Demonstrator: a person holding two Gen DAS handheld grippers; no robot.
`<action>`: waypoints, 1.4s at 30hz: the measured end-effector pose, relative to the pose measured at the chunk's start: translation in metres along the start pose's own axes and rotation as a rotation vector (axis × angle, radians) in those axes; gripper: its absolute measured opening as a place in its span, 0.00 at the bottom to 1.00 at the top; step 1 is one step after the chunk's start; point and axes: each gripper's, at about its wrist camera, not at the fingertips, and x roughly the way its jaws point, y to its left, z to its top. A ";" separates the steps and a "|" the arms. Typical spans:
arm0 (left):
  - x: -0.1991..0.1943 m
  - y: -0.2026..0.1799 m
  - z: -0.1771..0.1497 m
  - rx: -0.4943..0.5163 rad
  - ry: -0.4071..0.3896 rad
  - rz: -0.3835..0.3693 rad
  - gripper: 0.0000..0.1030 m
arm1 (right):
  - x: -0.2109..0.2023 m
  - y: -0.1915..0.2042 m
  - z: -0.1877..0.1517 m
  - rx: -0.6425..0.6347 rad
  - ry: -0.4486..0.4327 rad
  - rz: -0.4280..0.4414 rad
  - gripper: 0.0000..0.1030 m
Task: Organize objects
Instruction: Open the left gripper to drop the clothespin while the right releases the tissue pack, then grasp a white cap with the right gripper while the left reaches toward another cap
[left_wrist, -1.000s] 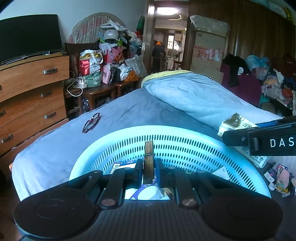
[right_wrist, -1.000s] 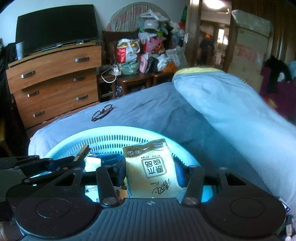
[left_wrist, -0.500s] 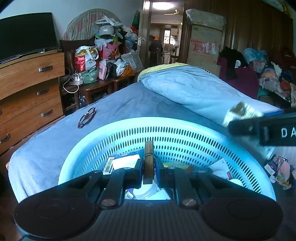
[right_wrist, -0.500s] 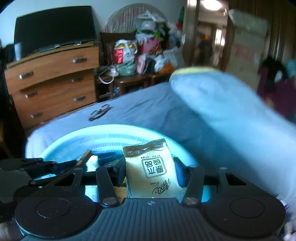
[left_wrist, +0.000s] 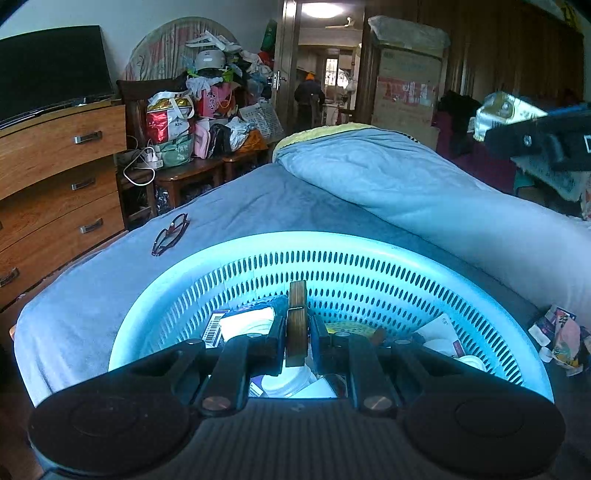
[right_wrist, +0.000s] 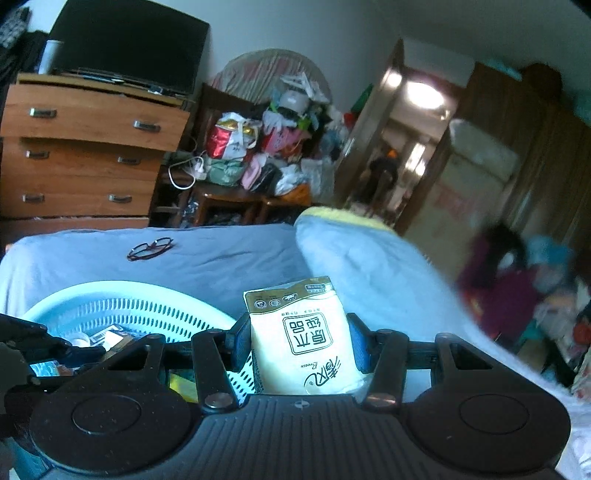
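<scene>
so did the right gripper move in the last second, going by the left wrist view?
Yes. The right gripper, shut on the yellow packet, rose: earlier it sat low beside the blue basket rim; now it is above the folded quilt.

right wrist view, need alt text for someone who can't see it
The right claw grips a cream and gold pouch with printed characters, beside a pale blue slotted basket on a blue-covered bed. Red-framed glasses lie further up the bed; a wooden dresser stands behind.
</scene>
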 end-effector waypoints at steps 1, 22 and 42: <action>0.000 0.000 0.000 0.001 0.000 -0.001 0.15 | -0.001 0.002 0.001 -0.013 -0.005 -0.007 0.51; 0.002 0.002 -0.001 0.001 0.003 -0.005 0.13 | 0.005 0.016 0.002 -0.136 -0.027 -0.070 0.51; -0.060 -0.064 0.016 0.089 -0.171 -0.140 0.72 | -0.054 -0.086 -0.147 0.284 -0.015 -0.090 0.80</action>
